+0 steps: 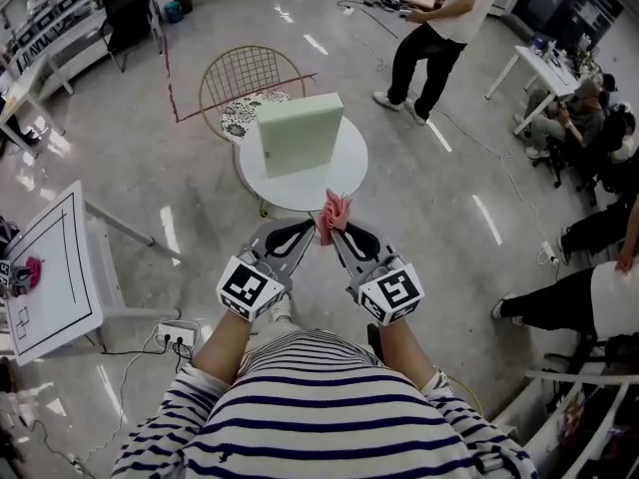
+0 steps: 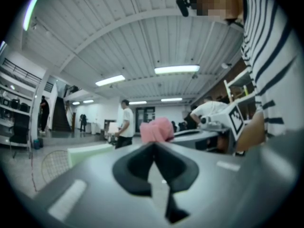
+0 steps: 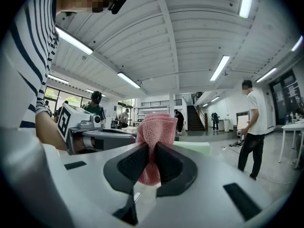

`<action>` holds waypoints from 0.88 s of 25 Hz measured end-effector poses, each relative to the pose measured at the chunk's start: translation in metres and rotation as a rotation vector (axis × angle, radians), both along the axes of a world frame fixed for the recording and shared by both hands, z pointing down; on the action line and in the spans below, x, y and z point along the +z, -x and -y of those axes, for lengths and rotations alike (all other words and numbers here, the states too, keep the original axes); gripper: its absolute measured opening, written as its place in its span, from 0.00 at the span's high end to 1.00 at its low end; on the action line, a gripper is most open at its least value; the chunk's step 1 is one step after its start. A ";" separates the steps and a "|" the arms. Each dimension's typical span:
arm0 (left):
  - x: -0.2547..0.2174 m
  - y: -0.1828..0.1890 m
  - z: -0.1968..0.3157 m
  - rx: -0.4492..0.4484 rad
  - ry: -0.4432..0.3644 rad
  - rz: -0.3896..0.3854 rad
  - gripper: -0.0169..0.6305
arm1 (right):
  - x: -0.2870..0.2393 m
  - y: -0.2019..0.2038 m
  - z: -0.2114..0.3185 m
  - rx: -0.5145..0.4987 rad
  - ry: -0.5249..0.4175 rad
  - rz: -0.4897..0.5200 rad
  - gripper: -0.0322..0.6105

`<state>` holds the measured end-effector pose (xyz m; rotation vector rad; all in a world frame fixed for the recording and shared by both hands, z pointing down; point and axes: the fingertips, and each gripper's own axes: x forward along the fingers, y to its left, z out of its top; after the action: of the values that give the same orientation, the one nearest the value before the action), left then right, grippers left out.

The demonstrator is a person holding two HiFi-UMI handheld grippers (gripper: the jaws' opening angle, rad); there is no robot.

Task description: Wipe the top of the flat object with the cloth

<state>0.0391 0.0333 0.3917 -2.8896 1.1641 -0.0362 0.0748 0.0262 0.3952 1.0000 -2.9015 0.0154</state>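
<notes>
Pinching the pink cloth (image 3: 154,127) between tightly closed jaws, the right gripper (image 1: 332,232) carries a bunched wad poking past its tips. It is soft, limp and light, and probably best kept gripped at the gather so a loose fold drags flat. Just to its left, the left gripper (image 1: 308,230) is clenched on nothing. Ahead of both, on a round white table (image 1: 339,176), sits the pale green flat object (image 1: 298,136) — seemingly light, perhaps foam — so it may slide and need steadying at an edge.
</notes>
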 end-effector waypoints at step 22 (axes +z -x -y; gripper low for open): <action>0.013 0.076 0.100 0.019 -0.028 0.070 0.86 | 0.001 0.066 0.089 0.032 -0.028 -0.011 0.87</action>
<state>-0.0365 -0.0665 0.4049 -2.8497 1.1169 -0.1193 0.0086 -0.0631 0.3962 1.0470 -2.8838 -0.0285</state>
